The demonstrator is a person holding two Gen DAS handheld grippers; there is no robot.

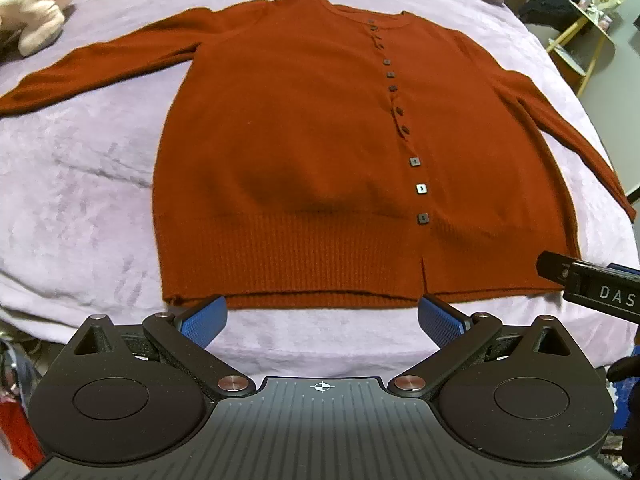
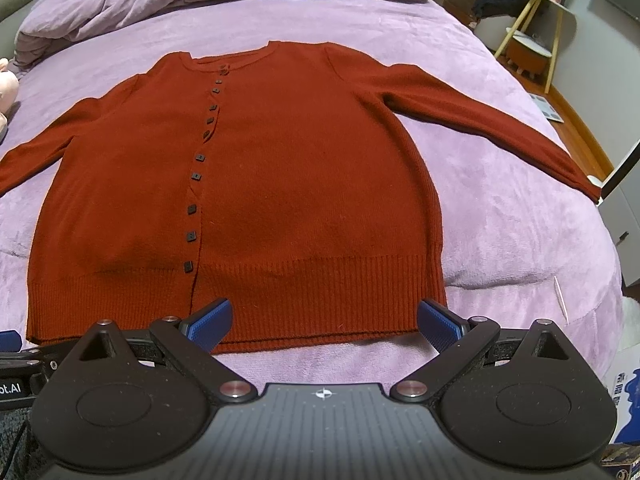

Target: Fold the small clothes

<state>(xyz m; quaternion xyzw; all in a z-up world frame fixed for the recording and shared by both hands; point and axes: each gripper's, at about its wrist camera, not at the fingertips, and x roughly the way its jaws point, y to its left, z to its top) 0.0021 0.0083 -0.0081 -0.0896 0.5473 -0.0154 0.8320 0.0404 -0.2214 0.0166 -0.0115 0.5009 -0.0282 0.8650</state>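
The rust cardigan [image 1: 320, 152] lies flat and buttoned on the bed [image 1: 80, 208], at 12 o'clock from both grippers. My left gripper [image 1: 322, 320] and right gripper [image 2: 324, 326] are wide, empty, near the hem. I should probably fold the sleeves [image 2: 480, 120] inward first, pinching only one layer.

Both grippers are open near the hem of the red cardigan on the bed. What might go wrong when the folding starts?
1. The left gripper and right gripper hover just short of the cardigan hem; a pinch might also catch the purple blanket underneath.
2. The hem is split below the lowest button, so lifting one side may pull the front panels apart.
3. The right sleeve reaches toward the bed edge and could slip off.
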